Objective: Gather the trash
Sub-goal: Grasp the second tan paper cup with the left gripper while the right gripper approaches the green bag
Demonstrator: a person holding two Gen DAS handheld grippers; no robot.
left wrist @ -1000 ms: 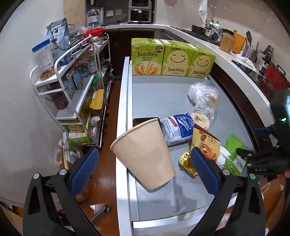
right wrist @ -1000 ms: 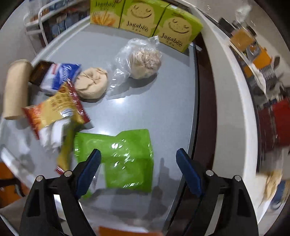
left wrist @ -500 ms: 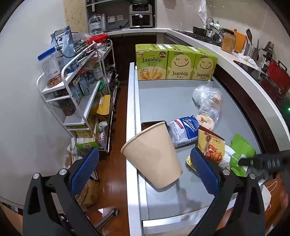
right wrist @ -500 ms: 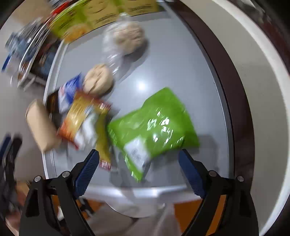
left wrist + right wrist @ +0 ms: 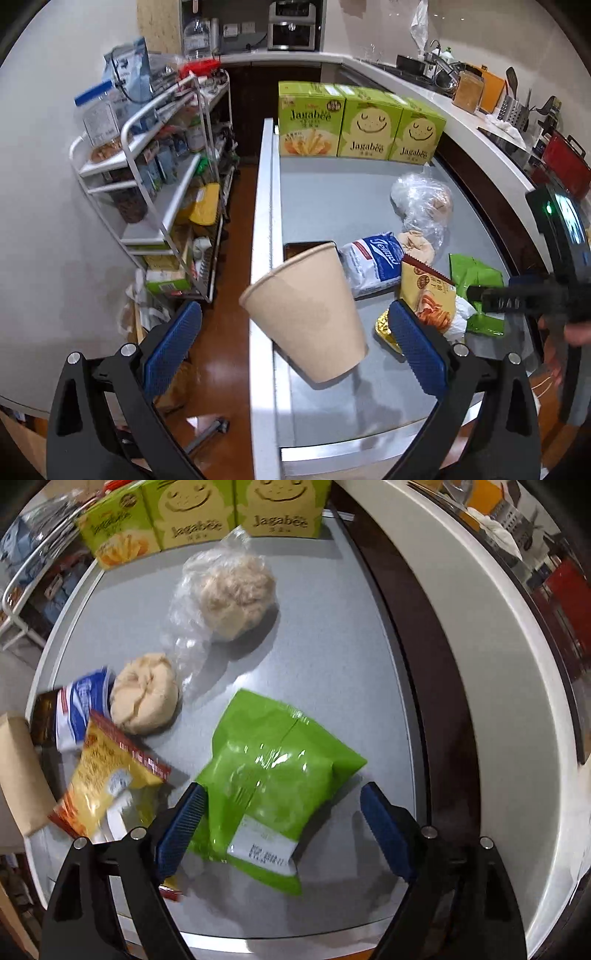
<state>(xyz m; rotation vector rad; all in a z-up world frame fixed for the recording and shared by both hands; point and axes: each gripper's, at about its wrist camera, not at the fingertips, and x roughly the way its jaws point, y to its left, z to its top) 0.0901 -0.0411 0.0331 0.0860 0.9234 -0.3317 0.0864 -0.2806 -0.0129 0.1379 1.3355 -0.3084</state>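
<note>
A tan paper cup [image 5: 306, 317] lies tilted at the grey table's [image 5: 332, 199] left edge, mouth out over the floor. My left gripper [image 5: 295, 350] is open around it, pads clear of its sides. Beside the cup are a blue-and-white tissue pack [image 5: 373, 262], a yellow-red snack wrapper [image 5: 107, 775] and a green bag [image 5: 273, 775]. My right gripper [image 5: 280, 827] points down over the green bag's near end. Its jaws are closing with the bag between them; the left pad is at the bag's edge and the right pad is clear of it.
Three green Jagabee boxes [image 5: 354, 129] line the table's far edge. A bun in clear plastic [image 5: 229, 594] and a bare bun [image 5: 144, 694] lie mid-table. A white wire rack [image 5: 155, 177] full of goods stands left of the table. A white counter [image 5: 498, 686] runs along the right.
The right gripper has rolled and come closer over the green bag, which now lies between its fingers. The left gripper and the cup have hardly moved.
</note>
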